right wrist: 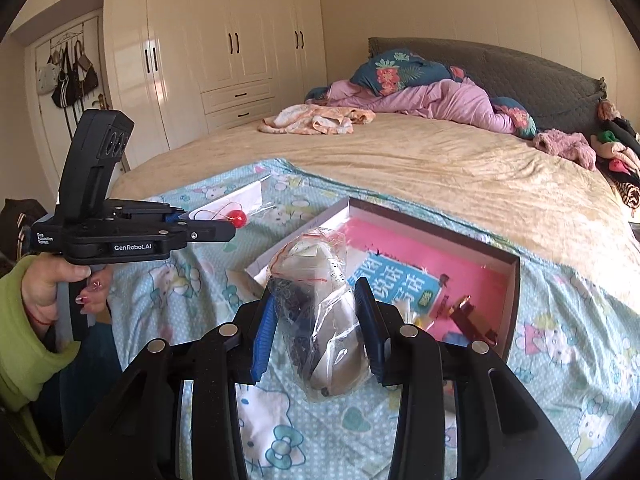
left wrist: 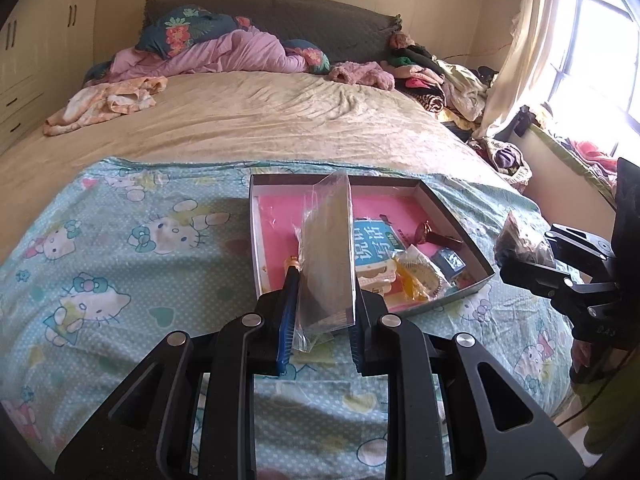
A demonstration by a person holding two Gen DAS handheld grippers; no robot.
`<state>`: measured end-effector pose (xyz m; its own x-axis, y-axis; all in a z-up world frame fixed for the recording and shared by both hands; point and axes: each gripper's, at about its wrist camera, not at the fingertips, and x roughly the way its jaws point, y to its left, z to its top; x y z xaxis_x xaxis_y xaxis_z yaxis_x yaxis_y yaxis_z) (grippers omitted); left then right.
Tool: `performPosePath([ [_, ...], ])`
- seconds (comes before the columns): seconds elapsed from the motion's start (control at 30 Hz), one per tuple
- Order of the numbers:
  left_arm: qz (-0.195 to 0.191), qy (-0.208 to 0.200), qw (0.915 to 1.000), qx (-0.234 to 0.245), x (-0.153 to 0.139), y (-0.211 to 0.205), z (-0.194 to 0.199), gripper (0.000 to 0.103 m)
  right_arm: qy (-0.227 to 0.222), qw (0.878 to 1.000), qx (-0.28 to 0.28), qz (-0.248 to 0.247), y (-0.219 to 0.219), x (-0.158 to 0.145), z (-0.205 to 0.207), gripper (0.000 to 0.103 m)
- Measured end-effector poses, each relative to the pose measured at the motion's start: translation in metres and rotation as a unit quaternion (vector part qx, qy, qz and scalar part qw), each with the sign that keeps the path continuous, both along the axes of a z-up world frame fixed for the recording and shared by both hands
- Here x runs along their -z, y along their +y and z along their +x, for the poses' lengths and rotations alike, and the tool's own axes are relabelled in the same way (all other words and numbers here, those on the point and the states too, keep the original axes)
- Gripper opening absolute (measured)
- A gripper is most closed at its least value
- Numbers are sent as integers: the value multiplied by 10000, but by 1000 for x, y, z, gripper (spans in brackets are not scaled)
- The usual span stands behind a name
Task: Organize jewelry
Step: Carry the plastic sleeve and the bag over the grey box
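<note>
1. Left wrist view: the left gripper (left wrist: 322,312) has its jaws nearly together, pinching a flat clear plastic sleeve (left wrist: 328,256) that stands upright between the blue pads (left wrist: 289,332). A red bead hangs off the sleeve in the other view, so there's a bit of jewelry in there.
2. Same view: just past the sleeve sits a shallow cardboard box (left wrist: 452,220) on a Hello Kitty sheet (left wrist: 120,264) spread over the bed. Inside it there's a pink liner, a blue-and-white booklet (left wrist: 376,240), a yellowish packet and a dark red-gold piece (left wrist: 436,236).
3. Same view, right edge: the right gripper (left wrist: 520,256) is off beside the box with a crumpled bag in it.
4. Right wrist view: the right gripper (right wrist: 320,328) is open only partway, squeezing a crumpled clear bag (right wrist: 320,312) with red zip edging. It holds dark beady stuff and something pale; I can't tell what exactly.
5. Same view, left side: the left gripper (right wrist: 224,232), held by a hand (right wrist: 52,284) in a green sleeve, carries the sleeve with the red bead (right wrist: 239,219) above the sheet, left of the box (right wrist: 514,292).
</note>
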<state>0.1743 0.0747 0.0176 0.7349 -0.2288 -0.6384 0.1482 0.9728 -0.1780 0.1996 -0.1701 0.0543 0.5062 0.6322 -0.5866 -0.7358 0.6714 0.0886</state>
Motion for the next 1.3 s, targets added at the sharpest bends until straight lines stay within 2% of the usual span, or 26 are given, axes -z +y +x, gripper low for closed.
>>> performPosePath([
  [0.3,108,-111,9997,166,-14,-17,25,15,-65,9997,235,96,-9,-8,16,36],
  [0.67,66,-18,9994,327,0,-43,51,15,-14,9970,776,78,-38,-1,45,36],
  [1.0,60,143,9990,412,20,-58,65,15,147,9940,1088,-11,-53,20,67,36],
  [1.3,-11,397,9978,537,45,-67,75,15,521,9919,1143,-181,-51,57,81,36],
])
